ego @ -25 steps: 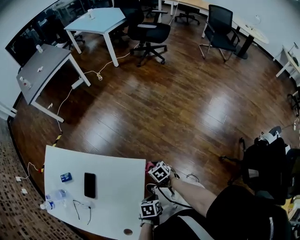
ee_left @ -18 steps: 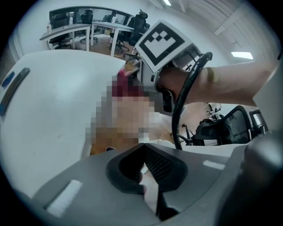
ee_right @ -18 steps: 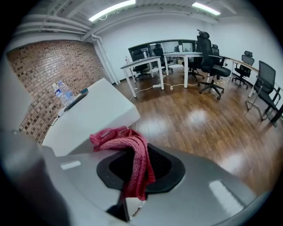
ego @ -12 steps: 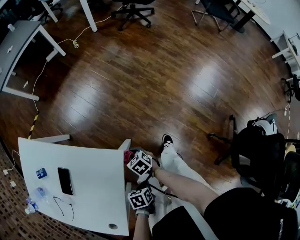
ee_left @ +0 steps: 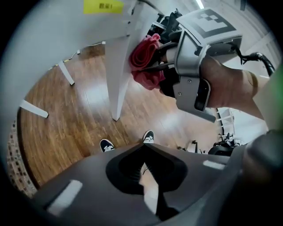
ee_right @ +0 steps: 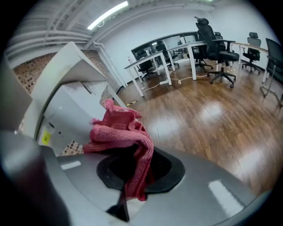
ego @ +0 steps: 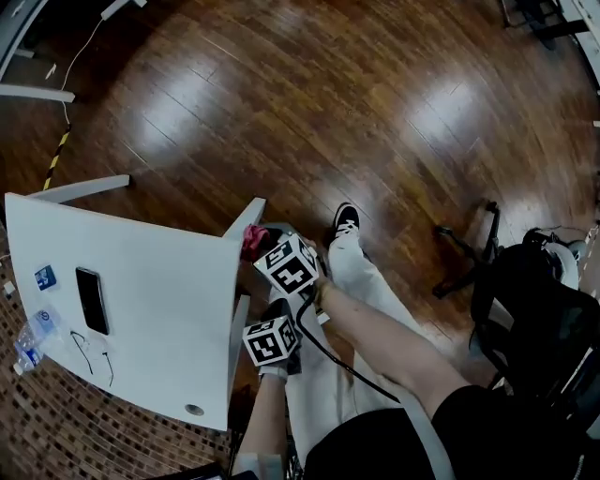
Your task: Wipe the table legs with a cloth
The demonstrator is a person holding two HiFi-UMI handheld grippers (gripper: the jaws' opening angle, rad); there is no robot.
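**Cloth [ee_right: 119, 132] clamped and pressed to table leg [ee_left: 118, 75]**

Jaws of the right gripper [ee_right: 138, 164] are closed on a red knitted cloth. One fold hangs down between them and the rest bunches up in front. The bunched part lies against the white table leg, high up and just under the table top. The left gripper view shows the same from the side: a hand [ee_left: 227, 86] holds the right gripper with the cloth touching the leg's edge.

The left gripper [ee_left: 143, 148] has its jaws together with nothing between them. It is not touching the cloth or the leg. In the head view it sits just beside the table's near edge, closer to the person than the right gripper.

Below the left gripper, two dark shoes [ee_left: 105, 145] stand on the wooden floor [ego: 375, 112] near the foot of the leg.

On the white table [ego: 150, 309] lie a black phone [ego: 91, 300], a small blue packet [ego: 44, 277] and a plastic bottle [ego: 33, 337], all towards its far side from the grippers. A yellow label [ee_left: 104, 5] is stuck near the top of the leg.

A black chair [ego: 534, 300] stands to the person's right. Further off, across the floor, are white desks [ee_right: 150, 59] and black office chairs [ee_right: 216, 39].
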